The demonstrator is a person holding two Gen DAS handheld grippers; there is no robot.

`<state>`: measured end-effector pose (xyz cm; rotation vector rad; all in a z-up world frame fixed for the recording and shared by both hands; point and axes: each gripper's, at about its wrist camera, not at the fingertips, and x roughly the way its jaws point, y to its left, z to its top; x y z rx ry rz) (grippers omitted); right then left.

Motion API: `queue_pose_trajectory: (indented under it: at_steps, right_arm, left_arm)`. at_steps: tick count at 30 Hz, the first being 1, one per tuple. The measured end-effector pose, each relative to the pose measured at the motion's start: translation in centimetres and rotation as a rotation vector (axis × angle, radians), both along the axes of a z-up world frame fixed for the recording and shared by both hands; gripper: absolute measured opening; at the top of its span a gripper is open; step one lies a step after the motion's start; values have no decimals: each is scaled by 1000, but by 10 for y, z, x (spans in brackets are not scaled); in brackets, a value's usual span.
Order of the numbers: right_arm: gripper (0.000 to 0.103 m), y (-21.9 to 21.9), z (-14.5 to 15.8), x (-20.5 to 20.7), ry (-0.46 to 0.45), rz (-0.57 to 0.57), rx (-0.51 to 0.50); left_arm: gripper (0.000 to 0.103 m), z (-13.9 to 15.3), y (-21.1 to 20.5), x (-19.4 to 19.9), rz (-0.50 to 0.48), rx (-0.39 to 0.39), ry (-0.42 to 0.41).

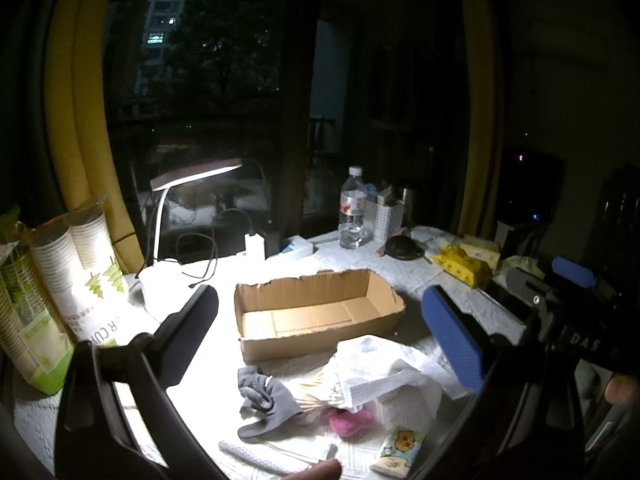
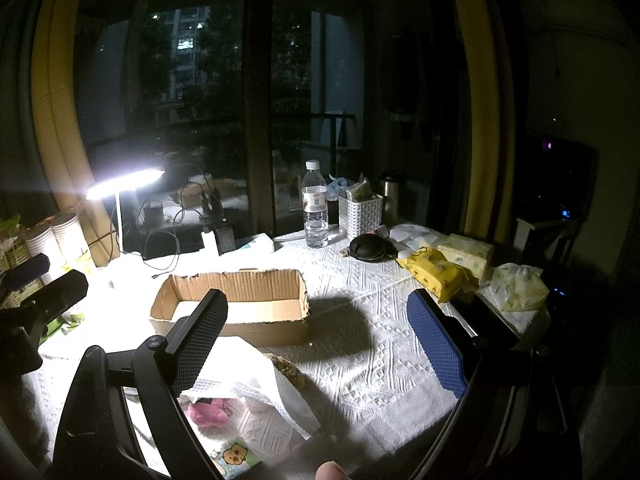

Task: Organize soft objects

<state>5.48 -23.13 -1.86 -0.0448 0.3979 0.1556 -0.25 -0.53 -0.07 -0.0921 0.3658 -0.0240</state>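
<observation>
An open cardboard box point(image 1: 256, 344) sits empty on the white tablecloth. In front of it lie a grey glove point(image 1: 264, 400), a crumpled white cloth point(image 1: 384, 368), a pink fluffy item point(image 1: 352, 420) and a small cartoon tissue pack point(image 1: 400, 448). My left gripper point(image 1: 320, 300) hovers above this pile, open and holding nothing. My right gripper point(image 2: 316, 298) is also open and empty, above the same white cloth point(image 2: 256, 380) and pink item point(image 2: 208, 412), with the box point(image 2: 240, 328) just beyond. A brown rough pad point(image 2: 288, 368) peeks out from behind the cloth.
A lit desk lamp point(image 2: 124, 184) and sleeves of paper cups point(image 1: 60, 264) stand at the left. At the back are a water bottle point(image 2: 316, 208), a white basket point(image 2: 360, 212) and a black pouch point(image 2: 368, 246). Yellow wipes point(image 2: 436, 268) and tissue packs lie right.
</observation>
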Motion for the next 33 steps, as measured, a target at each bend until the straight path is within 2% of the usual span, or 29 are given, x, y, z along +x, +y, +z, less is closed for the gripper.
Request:
queue_pose_trajectory:
  at_steps: [20,27,33]
  right_arm:
    - [94,0,6,-1,3,1,-1]
    - [94,1,-14,0,23,6,-3]
    - [94,0,-31,5,67,17,-12]
  left_arm:
    - [102,3,-1,-2,-2,0,-3]
    - [102,-1,-2,0,-7,6,17]
    - [102,-24,0,8,0,12,76]
